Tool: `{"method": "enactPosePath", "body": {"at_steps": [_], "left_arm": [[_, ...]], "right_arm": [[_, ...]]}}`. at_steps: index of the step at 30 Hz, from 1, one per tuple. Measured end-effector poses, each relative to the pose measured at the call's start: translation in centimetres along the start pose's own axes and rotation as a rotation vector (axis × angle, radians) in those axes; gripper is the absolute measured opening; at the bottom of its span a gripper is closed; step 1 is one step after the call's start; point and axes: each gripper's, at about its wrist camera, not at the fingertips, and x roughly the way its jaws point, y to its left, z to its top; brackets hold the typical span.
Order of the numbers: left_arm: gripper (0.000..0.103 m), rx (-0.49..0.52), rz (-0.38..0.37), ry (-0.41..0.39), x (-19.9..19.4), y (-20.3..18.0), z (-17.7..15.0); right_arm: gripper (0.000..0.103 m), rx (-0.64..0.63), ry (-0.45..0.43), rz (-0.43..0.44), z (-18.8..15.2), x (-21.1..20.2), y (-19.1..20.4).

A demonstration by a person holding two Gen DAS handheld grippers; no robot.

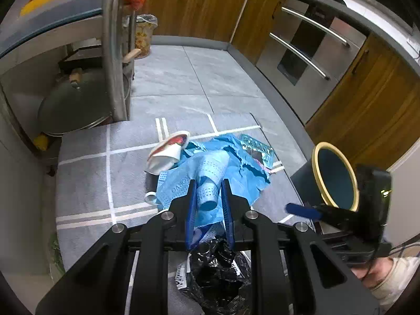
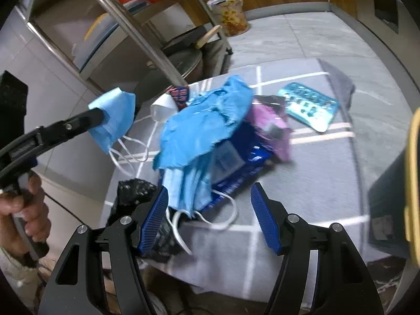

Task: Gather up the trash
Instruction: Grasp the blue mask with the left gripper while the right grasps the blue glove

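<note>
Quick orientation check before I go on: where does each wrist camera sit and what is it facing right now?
Left wrist: sits behind the left gripper, looking down over its fingers at the trash pile on the grey mat; it is shut on a blue face mask; the right gripper shows at right.
Right wrist: sits behind the open right gripper, facing the same pile; the left gripper and left hand show at left.
Shared: the mask, mat, blister pack and bin.

Face mask point(image 1: 207, 197) between left tongs point(image 1: 208, 197), above trash pile point(image 2: 210, 131) on mat point(image 2: 315, 183); bin point(image 1: 333, 176) right.
</note>
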Motion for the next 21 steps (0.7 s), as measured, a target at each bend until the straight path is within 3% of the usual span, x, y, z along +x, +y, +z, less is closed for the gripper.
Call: {"method": "enactPosePath", "body": {"at_steps": [8, 14, 19, 21], "left_arm": [[0.018, 0.006, -0.001, -0.004, -0.7, 0.6, 0.2], [0.018, 0.017, 0.006, -0.026, -1.4, 0.4, 0.5], [0.018, 0.018, 0.002, -0.039, -1.7, 0.2, 0.8], [0.018, 0.023, 0.003, -0.043, -1.8, 0.0, 0.9]], "right_arm": [[0.066, 0.176, -0.049, 0.05, 3.1, 3.2, -1.0], [0.041, 0.243, -0.079, 0.062, 4.0, 3.6, -1.8], [0.005, 0.242, -0.093, 0.089, 4.5, 3.0, -2.5], [0.003, 0.235, -0.111, 0.101, 4.5, 2.4, -2.4]]}}
